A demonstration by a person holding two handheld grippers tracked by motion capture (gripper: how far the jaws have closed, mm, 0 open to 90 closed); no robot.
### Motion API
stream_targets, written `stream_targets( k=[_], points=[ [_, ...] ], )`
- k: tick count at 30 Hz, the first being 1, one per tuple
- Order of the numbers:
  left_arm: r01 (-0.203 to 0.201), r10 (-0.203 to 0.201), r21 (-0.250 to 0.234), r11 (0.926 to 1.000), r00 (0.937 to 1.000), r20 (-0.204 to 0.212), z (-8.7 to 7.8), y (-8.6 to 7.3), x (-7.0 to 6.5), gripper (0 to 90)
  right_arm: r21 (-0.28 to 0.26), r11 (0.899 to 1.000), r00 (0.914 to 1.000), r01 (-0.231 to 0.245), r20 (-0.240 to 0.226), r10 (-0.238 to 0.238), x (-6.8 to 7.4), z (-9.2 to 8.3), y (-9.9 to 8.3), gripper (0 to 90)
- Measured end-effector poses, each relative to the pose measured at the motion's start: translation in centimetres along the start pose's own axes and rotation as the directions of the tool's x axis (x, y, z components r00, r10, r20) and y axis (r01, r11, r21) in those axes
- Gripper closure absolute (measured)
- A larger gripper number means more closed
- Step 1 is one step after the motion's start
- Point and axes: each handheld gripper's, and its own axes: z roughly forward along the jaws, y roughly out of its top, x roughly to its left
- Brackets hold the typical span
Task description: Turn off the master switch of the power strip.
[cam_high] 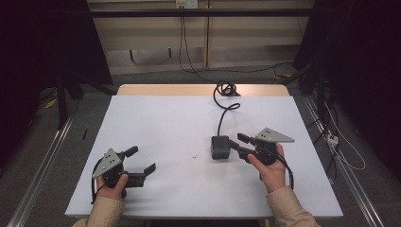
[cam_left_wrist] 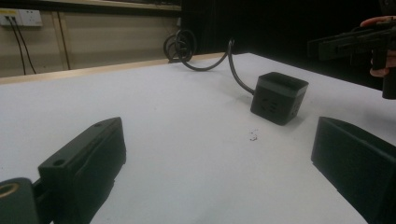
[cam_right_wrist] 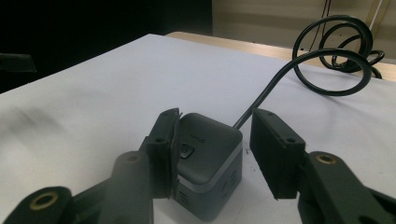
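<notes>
Right gripper (cam_right_wrist: 212,154) straddling the black cube-shaped power adapter (cam_right_wrist: 210,163); left gripper (cam_left_wrist: 215,163) idle.

The right jaws stand partly spread with the adapter between them: one jaw lies against the adapter's side, the other stands just clear of the opposite side, so no pinch is made. The adapter rests on the white table (cam_high: 165,123), and its black cable (cam_right_wrist: 275,88) runs away beyond the jaw tips to a coil (cam_right_wrist: 341,51) near the far edge. The left jaws are spread wide with nothing between them; the adapter lies well ahead of them.
</notes>
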Motion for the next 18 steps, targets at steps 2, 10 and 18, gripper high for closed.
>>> stream_targets(
  k=[2, 10, 18],
  points=[
    [-0.004, 0.004, 0.007, 1.0, 1.0, 0.001, 0.02, -0.02, -0.03, 3.0, 0.005, 1.0, 1.0, -0.002, -0.003, 0.002, 0.04, 0.07, 0.01, 55.1],
    [-0.004, 0.004, 0.005, 1.0, 1.0, 0.002, -0.01, 0.01, 0.01, 3.0, 0.01, 1.0, 0.9998, -0.007, -0.02, 0.007, 0.18, 0.58, 0.41, 58.4],
    [-0.016, 0.016, 0.016, 0.9997, 0.9999, 0.002, -0.14, -0.01, 0.04, 2.9, 0.022, 1.0, 0.9992, -0.009, -0.04, 0.01, 0.25, 0.92, 0.68, 62.6]
  ],
)
